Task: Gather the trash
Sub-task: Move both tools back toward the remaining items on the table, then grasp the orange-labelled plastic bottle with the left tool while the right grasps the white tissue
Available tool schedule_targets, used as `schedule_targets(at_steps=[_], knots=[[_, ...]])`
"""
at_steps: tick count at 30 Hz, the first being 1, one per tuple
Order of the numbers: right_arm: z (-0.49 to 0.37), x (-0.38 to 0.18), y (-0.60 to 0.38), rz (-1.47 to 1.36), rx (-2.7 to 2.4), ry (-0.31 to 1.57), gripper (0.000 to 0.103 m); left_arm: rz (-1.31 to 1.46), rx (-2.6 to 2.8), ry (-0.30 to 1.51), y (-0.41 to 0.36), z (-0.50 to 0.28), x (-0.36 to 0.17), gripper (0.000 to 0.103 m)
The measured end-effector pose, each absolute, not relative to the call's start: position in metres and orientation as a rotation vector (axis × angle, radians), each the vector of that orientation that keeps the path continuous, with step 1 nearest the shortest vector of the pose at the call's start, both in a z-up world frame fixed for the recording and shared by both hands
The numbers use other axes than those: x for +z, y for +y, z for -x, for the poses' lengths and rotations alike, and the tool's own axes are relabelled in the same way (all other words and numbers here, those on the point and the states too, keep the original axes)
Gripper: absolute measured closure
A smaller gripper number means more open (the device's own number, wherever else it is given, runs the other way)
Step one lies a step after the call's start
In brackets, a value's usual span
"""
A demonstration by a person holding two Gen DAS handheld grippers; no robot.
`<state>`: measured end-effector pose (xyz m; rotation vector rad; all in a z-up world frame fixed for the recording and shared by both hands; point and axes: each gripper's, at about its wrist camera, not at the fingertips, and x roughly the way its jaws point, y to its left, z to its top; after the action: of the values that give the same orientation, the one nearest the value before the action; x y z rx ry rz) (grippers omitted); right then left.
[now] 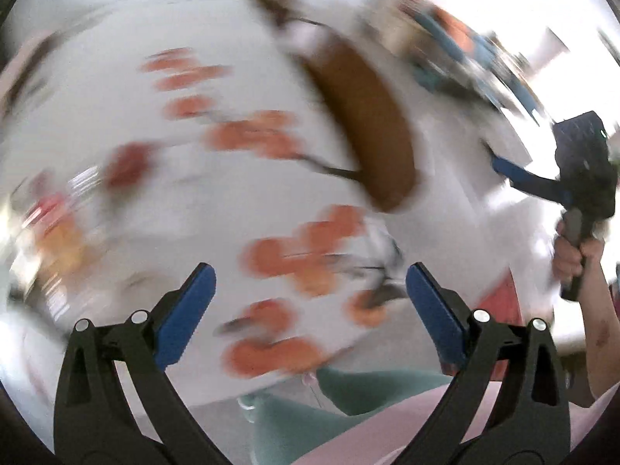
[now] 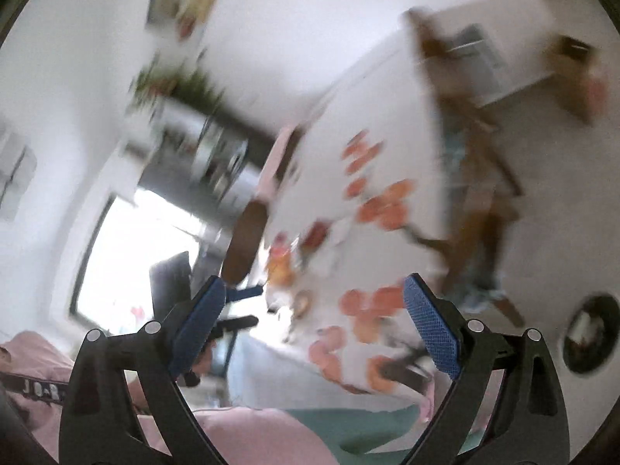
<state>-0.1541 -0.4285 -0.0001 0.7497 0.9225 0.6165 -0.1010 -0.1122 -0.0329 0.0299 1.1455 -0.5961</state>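
Both views are heavily motion-blurred. My left gripper (image 1: 310, 283) is open and empty above a table covered by a white cloth with orange flowers (image 1: 271, 135). My right gripper (image 2: 314, 294) is open and empty, tilted, with the same flowered cloth (image 2: 372, 209) ahead. The right gripper also shows in the left wrist view (image 1: 503, 166) at the right, held in a hand. A dark round bin (image 2: 591, 333) with something pale inside sits on the floor at the right. Blurred red and orange items (image 2: 286, 255) lie on the table's far side; I cannot tell what they are.
A brown wooden chair back (image 1: 364, 131) stands against the table. Another wooden chair (image 2: 476, 201) stands at the table's right side. A shelf with plants and jars (image 2: 193, 135) and a bright window (image 2: 128, 255) are on the left. My pink top and green trousers (image 2: 348, 422) fill the bottom.
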Motion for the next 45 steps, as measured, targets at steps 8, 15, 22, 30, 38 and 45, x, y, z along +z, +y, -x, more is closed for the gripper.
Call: schedule_targets(at_steps=[8, 15, 22, 30, 38, 45], knots=[[0.047, -0.038, -0.263, -0.549, 0.660, 1.207, 0.011, 0.096, -0.207, 1.083, 0.046, 0.075, -0.053, 0.007], [-0.010, -0.090, -0.188, -0.246, 0.513, 1.371, 0.011, 0.116, -0.154, 1.126, 0.075, 0.040, -0.090, 0.007], [-0.021, -0.122, -0.121, 0.240, 0.506, 1.279, 0.012, 0.031, -0.130, 1.188, 0.072, 0.017, -0.113, 0.007], [-0.038, -0.158, -0.102, 0.383, 0.449, 1.281, 0.014, -0.010, -0.105, 1.178, 0.065, 0.004, -0.126, 0.007], [-0.044, -0.158, -0.121, 0.285, 0.433, 1.280, 0.069, 0.021, -0.155, 1.202, 0.056, 0.002, -0.131, 0.035], [-0.044, -0.158, -0.130, 0.225, 0.513, 1.318, 0.100, 0.003, -0.148, 1.201, 0.050, 0.003, -0.129, 0.042]])
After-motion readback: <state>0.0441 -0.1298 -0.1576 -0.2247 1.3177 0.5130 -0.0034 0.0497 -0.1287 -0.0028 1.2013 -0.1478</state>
